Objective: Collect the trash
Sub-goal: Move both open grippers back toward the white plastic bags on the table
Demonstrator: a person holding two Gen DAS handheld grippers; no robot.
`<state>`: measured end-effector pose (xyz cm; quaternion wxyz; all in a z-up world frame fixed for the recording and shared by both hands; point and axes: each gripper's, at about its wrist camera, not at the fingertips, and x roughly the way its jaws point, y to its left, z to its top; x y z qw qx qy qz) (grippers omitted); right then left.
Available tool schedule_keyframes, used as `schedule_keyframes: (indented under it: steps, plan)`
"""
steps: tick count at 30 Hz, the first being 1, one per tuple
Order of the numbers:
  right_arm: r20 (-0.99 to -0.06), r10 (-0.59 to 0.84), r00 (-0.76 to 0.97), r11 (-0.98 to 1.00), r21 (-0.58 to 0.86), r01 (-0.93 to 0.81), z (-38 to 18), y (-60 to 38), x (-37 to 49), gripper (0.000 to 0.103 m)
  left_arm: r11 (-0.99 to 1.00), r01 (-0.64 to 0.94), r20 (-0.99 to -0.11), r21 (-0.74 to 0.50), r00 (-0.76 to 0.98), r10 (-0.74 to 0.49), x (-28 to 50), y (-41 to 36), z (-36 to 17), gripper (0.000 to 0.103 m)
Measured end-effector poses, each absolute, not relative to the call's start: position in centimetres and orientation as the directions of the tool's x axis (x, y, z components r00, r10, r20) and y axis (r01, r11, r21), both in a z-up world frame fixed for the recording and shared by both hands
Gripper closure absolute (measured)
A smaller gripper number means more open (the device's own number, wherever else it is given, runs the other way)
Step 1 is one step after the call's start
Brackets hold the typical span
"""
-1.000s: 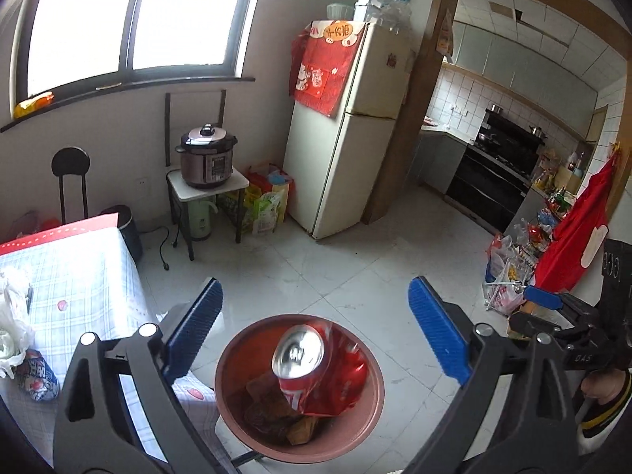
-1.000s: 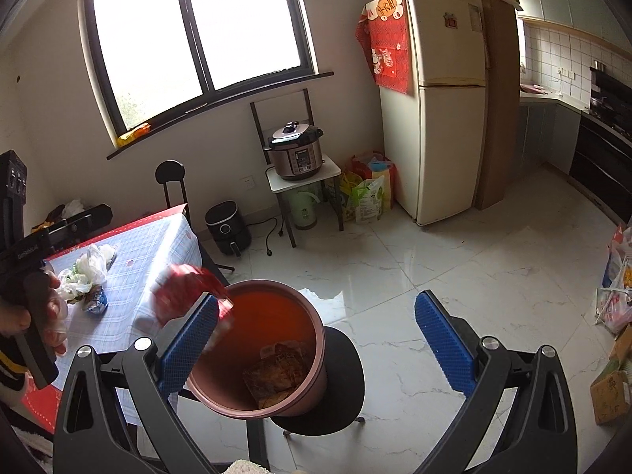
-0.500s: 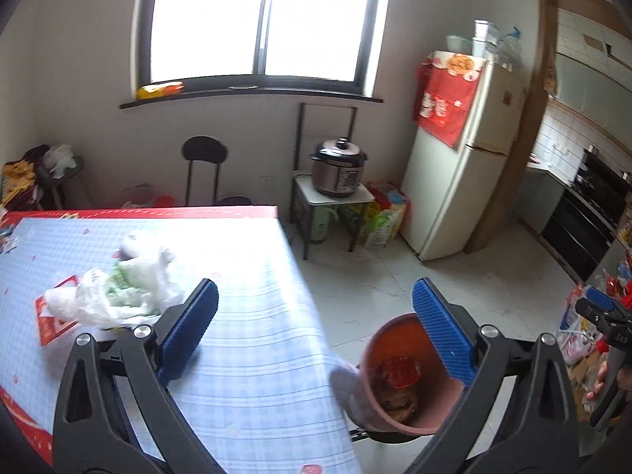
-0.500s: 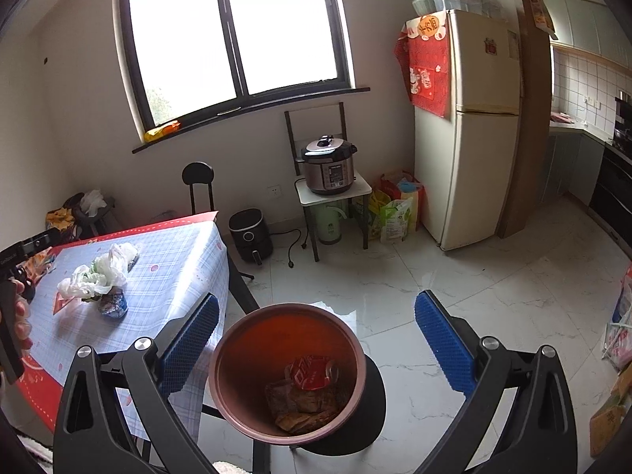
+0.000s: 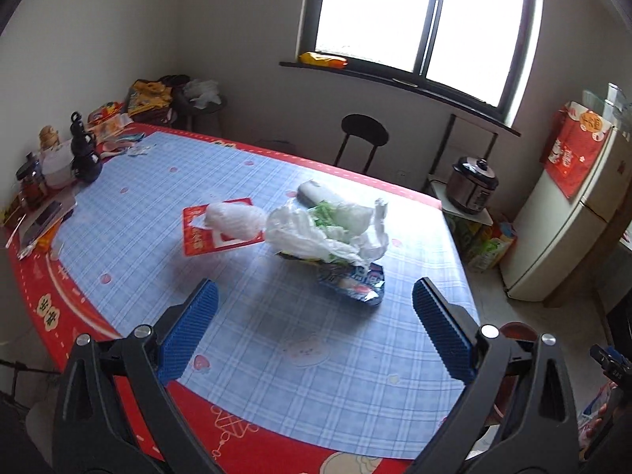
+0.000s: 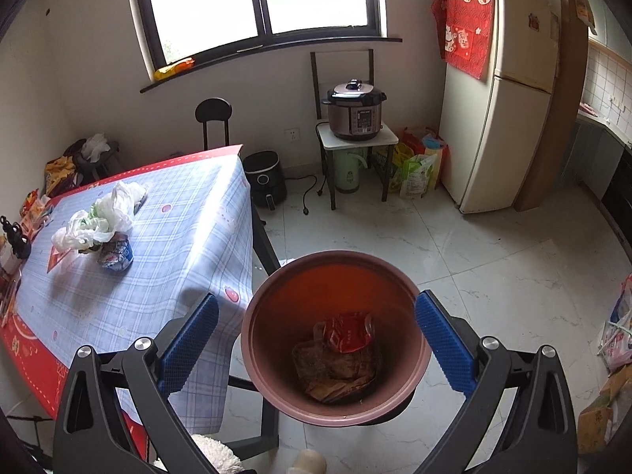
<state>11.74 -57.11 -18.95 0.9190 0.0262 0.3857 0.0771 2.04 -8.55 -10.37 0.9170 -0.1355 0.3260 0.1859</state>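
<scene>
- The left gripper (image 5: pixel 312 316) was open wide and held nothing. It hung over the near part of the worktop (image 5: pixel 245 335).
- The right gripper (image 6: pixel 316 331) was open wide too and held nothing. It hung over the trash bin (image 6: pixel 252 339), which stood on the floor just beside the worktop's corner.
- In the bin lay a red can (image 6: pixel 349 333) on top of some brown wrappers (image 6: pixel 331 371).
- The trash left on the worktop sat in a small pile near the middle, at about 12 o'clock from the left gripper.
- A white plastic bag (image 5: pixel 316 233) with something green inside was the biggest thing. It looked very light, soft and floppy, so it would likely squash flat when pinched. A bunched-up fold near the top looked like the best place to grab.
- A blue snack wrapper (image 5: pixel 355 282) touched the bag at its 5 o'clock side and went partly under it. It looked thin, shiny and a bit slippery. A raised, crinkled edge would likely be easier to pinch than the flat middle.
- A white wad (image 5: pixel 235 221) lay at the bag's 9 o'clock side, on top of a red card (image 5: pixel 197 237). The wad looked soft and light and could be taken round its middle.
- The card lay flat on the cloth, so it would likely be hard to lift unless one corner was caught.
- A dark bottle (image 5: pixel 83 150) and jars stood far off at 10 o'clock, well apart from the pile.
</scene>
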Motion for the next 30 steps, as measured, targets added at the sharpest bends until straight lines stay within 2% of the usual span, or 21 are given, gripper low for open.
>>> schedule_keyframes:
  steps: [5,9,14,19,24,27,30]
  plan:
    - [-0.735,0.163,0.659,0.986,0.098,-0.135,-20.3,-54.9,12.3,0.005,0.862,-0.488,-0.676,-0.134,0.681,0.281,-0.4,-6.2,-11.8,0.006]
    - [-0.741,0.148,0.655,0.987,0.069,-0.145,-20.1,-51.7,12.8,0.005,0.87,-0.47,-0.688,-0.151,0.681,0.249,-1.6,-4.0,-13.1,0.006]
    - [-0.717,0.201,0.668,0.977,0.096,-0.191,-18.8,-45.8,12.4,0.005,0.864,-0.457,-0.685,-0.213,0.7,0.201,-1.4,2.0,-15.0,0.006]
    - [-0.73,0.25,0.636,0.962,0.11,-0.252,-18.1,-36.5,13.3,0.005,0.871,-0.408,-0.665,-0.272,0.734,0.136,-0.7,9.2,-16.7,0.006]
    - [-0.713,0.305,0.631,0.937,0.106,-0.334,-17.3,-25.7,14.5,0.005,0.87,-0.384,-0.694,-0.308,0.716,0.071,1.1,17.0,-19.5,0.006]
    - [-0.739,0.347,0.577,0.893,0.073,-0.444,-17.9,-18.8,15.6,0.005,0.885,-0.355,-0.703,-0.3,0.709,0.046,2.3,20.0,-20.5,0.006]
    - [-0.76,0.315,0.568,0.848,-0.043,-0.528,-19.0,-12.5,16.2,0.005,0.884,-0.337,-0.706,-0.323,0.708,0.012,3.5,22.1,-21.2,0.006]
